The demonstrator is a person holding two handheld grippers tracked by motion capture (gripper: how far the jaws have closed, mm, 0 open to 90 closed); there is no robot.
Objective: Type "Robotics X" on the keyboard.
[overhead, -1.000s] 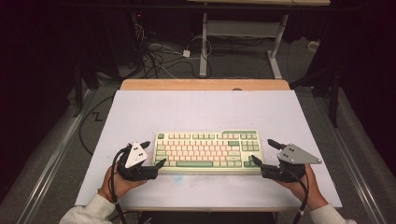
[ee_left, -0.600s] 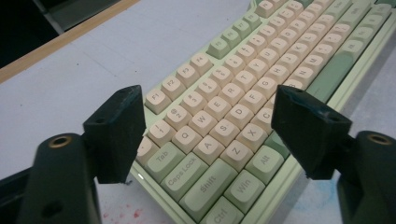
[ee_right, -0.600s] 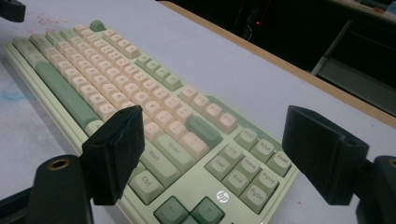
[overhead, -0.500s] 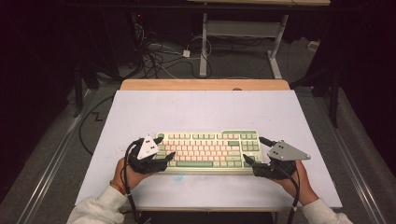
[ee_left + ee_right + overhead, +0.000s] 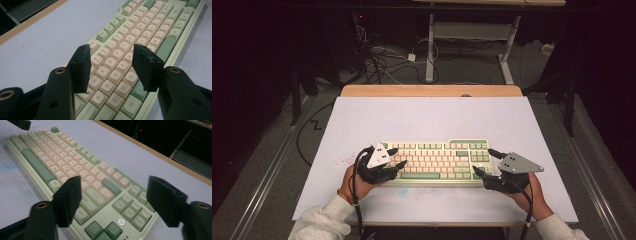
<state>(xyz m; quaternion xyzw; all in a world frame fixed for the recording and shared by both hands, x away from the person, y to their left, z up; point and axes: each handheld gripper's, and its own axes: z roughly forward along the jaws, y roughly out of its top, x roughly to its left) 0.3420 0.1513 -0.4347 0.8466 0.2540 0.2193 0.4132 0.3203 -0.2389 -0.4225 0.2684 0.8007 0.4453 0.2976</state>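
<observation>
High view, left claw [image 5: 398,158] and right claw [image 5: 483,161] part-open, closing, straddling keyboard [image 5: 439,160] ends.

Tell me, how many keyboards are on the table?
1. The green and cream keyboard lies near the front edge of the white table, between the left gripper and the right gripper.
</observation>
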